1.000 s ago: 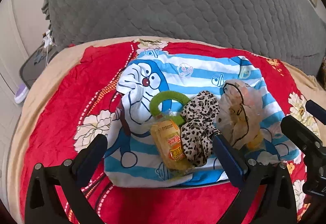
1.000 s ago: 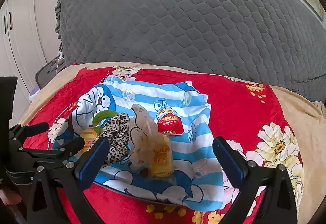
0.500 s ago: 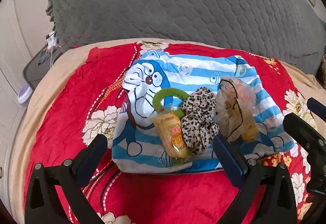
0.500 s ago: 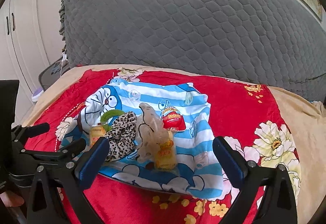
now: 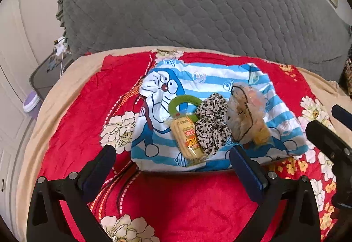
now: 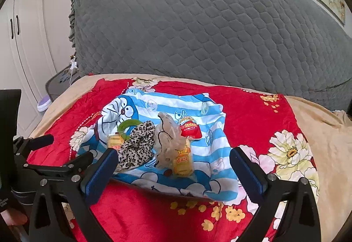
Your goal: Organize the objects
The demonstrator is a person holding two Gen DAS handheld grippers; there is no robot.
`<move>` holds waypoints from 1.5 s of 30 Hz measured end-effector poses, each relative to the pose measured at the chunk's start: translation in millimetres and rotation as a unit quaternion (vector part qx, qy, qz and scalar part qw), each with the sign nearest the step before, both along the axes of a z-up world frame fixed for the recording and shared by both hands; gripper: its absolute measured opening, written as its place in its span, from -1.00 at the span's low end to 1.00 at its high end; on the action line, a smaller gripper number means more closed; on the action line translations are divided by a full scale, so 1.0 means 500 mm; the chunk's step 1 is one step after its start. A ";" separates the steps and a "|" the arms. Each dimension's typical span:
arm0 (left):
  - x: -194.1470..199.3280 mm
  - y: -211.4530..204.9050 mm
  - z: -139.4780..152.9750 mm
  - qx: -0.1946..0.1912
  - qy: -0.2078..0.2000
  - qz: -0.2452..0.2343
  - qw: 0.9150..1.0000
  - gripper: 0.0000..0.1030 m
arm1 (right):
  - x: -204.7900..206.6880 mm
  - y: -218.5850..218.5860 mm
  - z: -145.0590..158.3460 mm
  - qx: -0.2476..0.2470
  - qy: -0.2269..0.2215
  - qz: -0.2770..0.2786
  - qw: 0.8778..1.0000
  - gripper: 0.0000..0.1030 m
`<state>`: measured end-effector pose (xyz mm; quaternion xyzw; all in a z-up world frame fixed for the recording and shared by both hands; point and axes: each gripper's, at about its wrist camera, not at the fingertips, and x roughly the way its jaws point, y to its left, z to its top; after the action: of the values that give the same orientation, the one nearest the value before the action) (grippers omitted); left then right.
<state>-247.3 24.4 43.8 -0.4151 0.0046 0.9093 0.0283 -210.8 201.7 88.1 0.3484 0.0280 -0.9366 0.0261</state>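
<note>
Both tools stand spread and empty: the left gripper [image 5: 172, 161] and the right gripper [image 6: 173, 162] hover short of the striped cartoon cloth [image 5: 220, 79] on the red floral blanket [image 5: 92, 92].

The task's items lie bunched on the cloth's near half. From 9 o'clock to 3 o'clock in the left wrist view:
- green ring [image 5: 176, 103], partly under the yellow snack packet [image 5: 188, 139];
- leopard scrunchie [image 5: 212, 123], touching that packet;
- sheer pouch [image 5: 244, 114], apparently resting on a second yellow packet [image 6: 182, 160].

A red packet [image 6: 190, 128] lies at 12 o'clock of the pouch.

Any pick should take one item at its free edge, jaws astride, since neighbours touch and soft fabric snags. The pictures do not settle whether this cluster is sorted or awaiting sorting.

The grey quilted headboard [image 6: 198, 26] stands well behind.
</note>
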 end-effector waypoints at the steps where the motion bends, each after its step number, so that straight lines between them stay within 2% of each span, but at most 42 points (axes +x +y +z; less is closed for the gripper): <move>1: 0.004 -0.001 0.004 0.000 0.001 0.001 1.000 1.00 | 0.006 -0.002 0.005 -0.001 0.001 0.001 1.000 0.98; 32: 0.208 -0.051 0.143 0.010 0.053 0.007 0.999 1.00 | 0.208 -0.032 0.123 -0.004 0.044 -0.008 0.999 0.98; 38: 0.232 -0.051 0.145 -0.005 0.062 0.008 0.998 1.00 | 0.237 -0.039 0.124 0.000 0.048 -0.008 0.999 0.98; 45: 0.269 -0.048 0.119 -0.015 0.062 0.007 0.998 1.00 | 0.267 -0.042 0.103 0.001 0.043 -0.010 0.999 0.98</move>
<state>-113.0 0.5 103.5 -0.3583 0.0177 0.9333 0.0156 -77.6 180.5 139.8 0.3081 0.0268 -0.9508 0.0154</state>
